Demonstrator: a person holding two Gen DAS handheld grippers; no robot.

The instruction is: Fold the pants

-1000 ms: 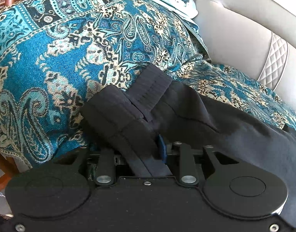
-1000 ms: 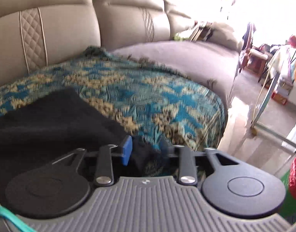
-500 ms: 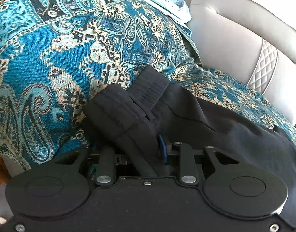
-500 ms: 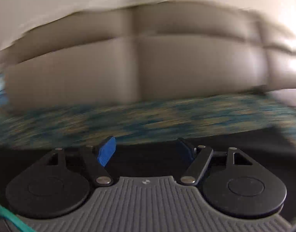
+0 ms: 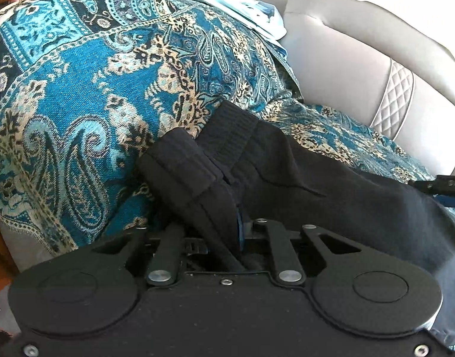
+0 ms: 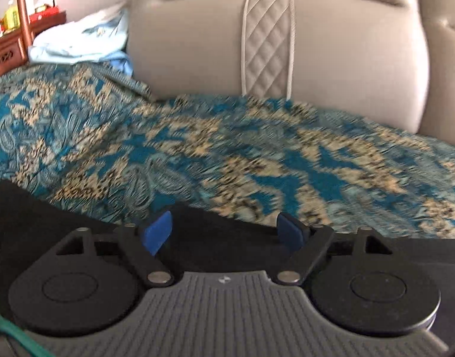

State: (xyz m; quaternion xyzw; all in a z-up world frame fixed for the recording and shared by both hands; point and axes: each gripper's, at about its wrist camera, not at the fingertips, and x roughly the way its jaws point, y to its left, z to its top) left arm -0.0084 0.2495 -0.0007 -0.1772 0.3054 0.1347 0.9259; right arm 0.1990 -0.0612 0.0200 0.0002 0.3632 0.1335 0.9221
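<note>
Black pants (image 5: 331,190) lie on a teal paisley throw (image 5: 78,89) over a sofa seat. My left gripper (image 5: 227,229) is shut on the bunched ribbed waistband (image 5: 185,163), which sticks up between the jaws; only one blue pad (image 5: 238,229) shows. In the right wrist view my right gripper (image 6: 224,232) is open, its blue pads (image 6: 157,232) spread just above the black pants' edge (image 6: 215,238), gripping nothing. The right gripper's tip shows at the left view's right edge (image 5: 447,184).
The beige leather sofa back (image 6: 331,44) with a quilted stripe rises behind the throw (image 6: 227,154). Light blue clothing (image 6: 78,41) is piled on the throw at the far left. A wooden chair frame (image 6: 10,41) stands beyond it.
My right gripper let go of the pants, opened, and swung left to face the sofa back. My left gripper kept its hold on the waistband and shifted slightly.
</note>
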